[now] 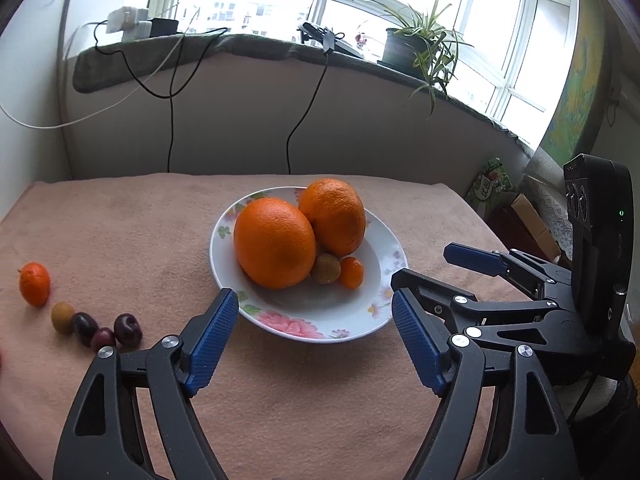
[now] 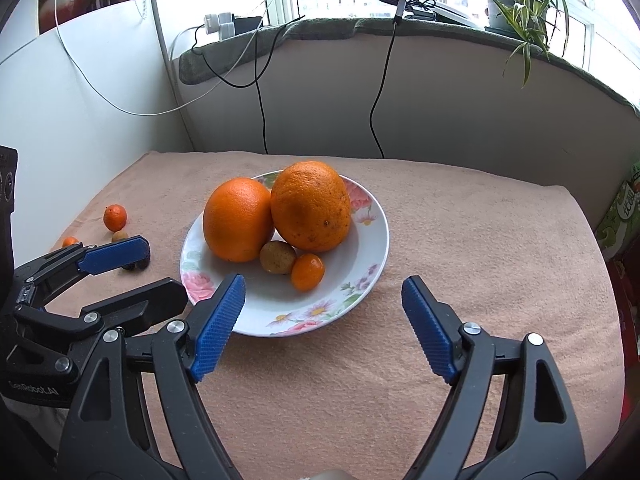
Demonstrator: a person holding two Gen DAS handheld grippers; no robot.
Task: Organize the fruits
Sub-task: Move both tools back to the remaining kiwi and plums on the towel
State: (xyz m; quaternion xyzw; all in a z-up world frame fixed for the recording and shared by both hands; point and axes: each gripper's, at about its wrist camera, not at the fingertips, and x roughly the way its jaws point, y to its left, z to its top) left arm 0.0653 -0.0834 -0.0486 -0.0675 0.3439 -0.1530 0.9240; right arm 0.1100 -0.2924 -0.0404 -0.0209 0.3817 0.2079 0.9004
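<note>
A white, flower-patterned ceramic plate [image 1: 384, 292] sits mid-way across the counter [image 1: 120, 224], which is covered in a pinkish-tan cloth. In the plate lie two large oranges [image 1: 276, 242], touching each other, with a small brownish-green round fruit [image 1: 326, 268] and a small orange kumquat [image 1: 352, 272] tucked against them at the near side.

The left gripper [image 1: 312, 344] hovers just short of the plate's near rim, its blue ribbed fingers [image 1: 212, 344] spread wide with nothing between them. The right gripper [image 2: 320, 328] is likewise spread wide and empty, its left finger over the plate's near-left rim.

The left wrist view alone shows the loose row at the counter's left edge plainly: another small orange fruit [image 1: 35, 284], a tan round fruit [image 1: 63, 317], and three dark purple fruits [image 1: 128, 330] bunched together. From the right wrist view the dark ones are mostly hidden behind the left gripper, though a further bit of orange fruit [image 2: 70, 241] peeks out there. Each view catches the other gripper at its side
</note>
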